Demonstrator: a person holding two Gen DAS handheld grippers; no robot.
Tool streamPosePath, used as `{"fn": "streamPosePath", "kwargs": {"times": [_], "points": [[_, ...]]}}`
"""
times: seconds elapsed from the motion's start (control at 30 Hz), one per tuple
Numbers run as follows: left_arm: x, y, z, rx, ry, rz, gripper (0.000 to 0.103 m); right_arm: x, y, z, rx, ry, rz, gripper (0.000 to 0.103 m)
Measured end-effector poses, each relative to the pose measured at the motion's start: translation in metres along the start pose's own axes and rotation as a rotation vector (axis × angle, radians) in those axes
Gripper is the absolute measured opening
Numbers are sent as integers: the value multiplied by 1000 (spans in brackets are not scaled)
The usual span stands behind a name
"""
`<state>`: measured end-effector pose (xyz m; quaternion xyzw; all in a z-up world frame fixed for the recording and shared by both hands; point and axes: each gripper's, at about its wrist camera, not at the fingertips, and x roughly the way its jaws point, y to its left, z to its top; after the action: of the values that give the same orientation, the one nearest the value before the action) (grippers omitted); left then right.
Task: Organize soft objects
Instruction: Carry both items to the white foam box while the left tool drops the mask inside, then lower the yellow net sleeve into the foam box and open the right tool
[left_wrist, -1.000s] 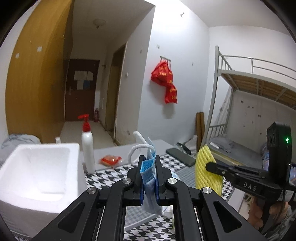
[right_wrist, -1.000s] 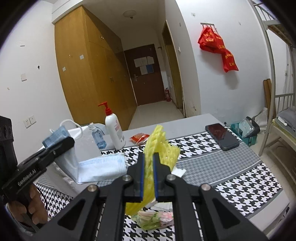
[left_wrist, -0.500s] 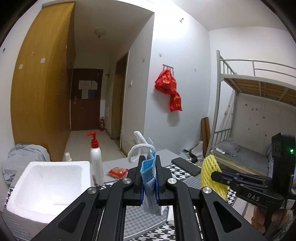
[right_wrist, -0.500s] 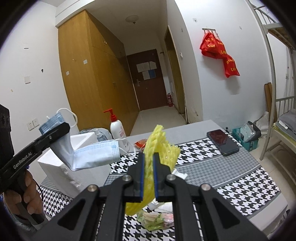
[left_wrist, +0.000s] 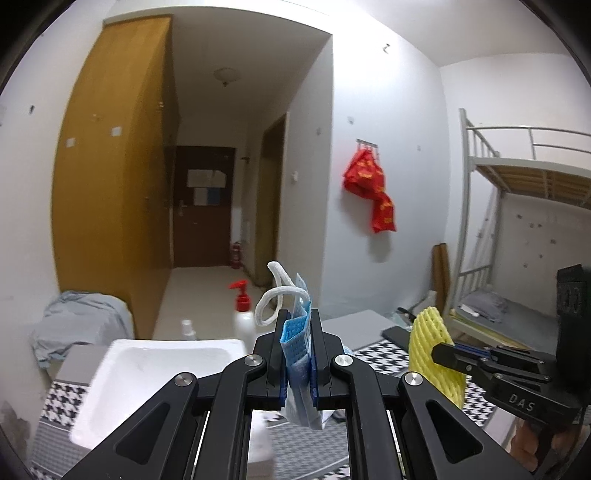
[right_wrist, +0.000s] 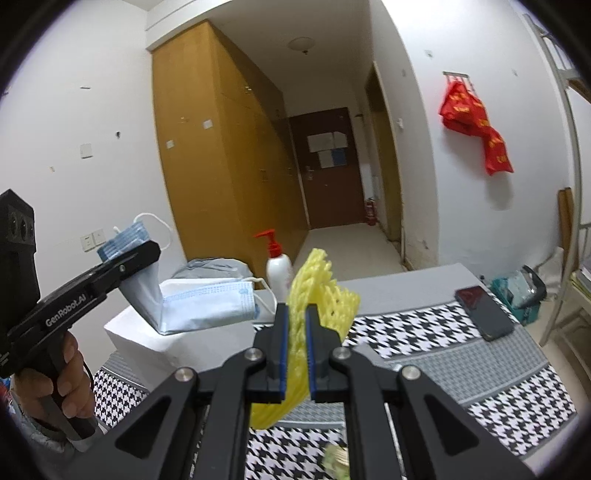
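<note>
My left gripper (left_wrist: 298, 328) is shut on a blue face mask (left_wrist: 297, 339), held high above the table; the mask also shows hanging in the right wrist view (right_wrist: 207, 306). My right gripper (right_wrist: 296, 314) is shut on a yellow foam net sleeve (right_wrist: 317, 291), which also shows at the right of the left wrist view (left_wrist: 430, 343). A white foam box (left_wrist: 147, 373) stands on the table below and left of the left gripper; in the right wrist view (right_wrist: 147, 332) it is behind the mask.
A white pump bottle with a red top (right_wrist: 277, 266) stands behind the box. A black phone (right_wrist: 484, 312) lies at the table's right. The table (right_wrist: 480, 369) has a houndstooth cloth. A green packet (right_wrist: 336, 458) lies near the front edge. A bunk bed (left_wrist: 517, 184) stands right.
Both grippers have risen with their loads; the table and box sit lower in both views. The mask now hangs above the foam box.
</note>
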<state>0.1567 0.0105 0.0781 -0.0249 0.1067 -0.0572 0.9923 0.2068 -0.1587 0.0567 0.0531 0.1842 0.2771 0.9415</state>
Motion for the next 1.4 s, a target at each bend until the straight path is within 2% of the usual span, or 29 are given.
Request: {"fn": "streamPosePath", "kwargs": {"times": [0.27, 0.47, 0.63, 1.03, 1.07, 1.1, 1.13, 1.17, 1.2, 1.27, 1.3, 1.4], "points": [[-7, 26, 4, -2, 1, 101, 9, 18, 23, 11, -26, -7, 89, 11], [-5, 42, 5, -21, 20, 148, 9, 32, 43, 13, -51, 3, 152, 11], [-1, 56, 2, -35, 31, 199, 9, 39, 46, 11, -55, 16, 168, 11], [16, 74, -11, -28, 100, 262, 11, 37, 49, 11, -60, 16, 177, 11], [18, 76, -12, -27, 106, 276, 18, 38, 49, 11, -61, 16, 177, 11], [20, 77, -13, -24, 114, 295, 35, 39, 49, 11, -62, 17, 176, 11], [21, 79, -15, -24, 118, 301, 47, 40, 50, 11, -63, 19, 175, 11], [22, 82, -15, -30, 117, 302, 68, 40, 50, 11, -65, 21, 176, 11], [21, 84, -16, -40, 110, 306, 80, 40, 51, 12, -67, 22, 175, 11], [18, 86, -16, -41, 88, 329, 86, 41, 52, 12, -70, 23, 177, 11], [17, 86, -16, -36, 85, 339, 92, 42, 53, 12, -70, 24, 177, 11], [12, 88, -17, -34, 70, 347, 100, 43, 55, 12, -76, 28, 178, 11]]}}
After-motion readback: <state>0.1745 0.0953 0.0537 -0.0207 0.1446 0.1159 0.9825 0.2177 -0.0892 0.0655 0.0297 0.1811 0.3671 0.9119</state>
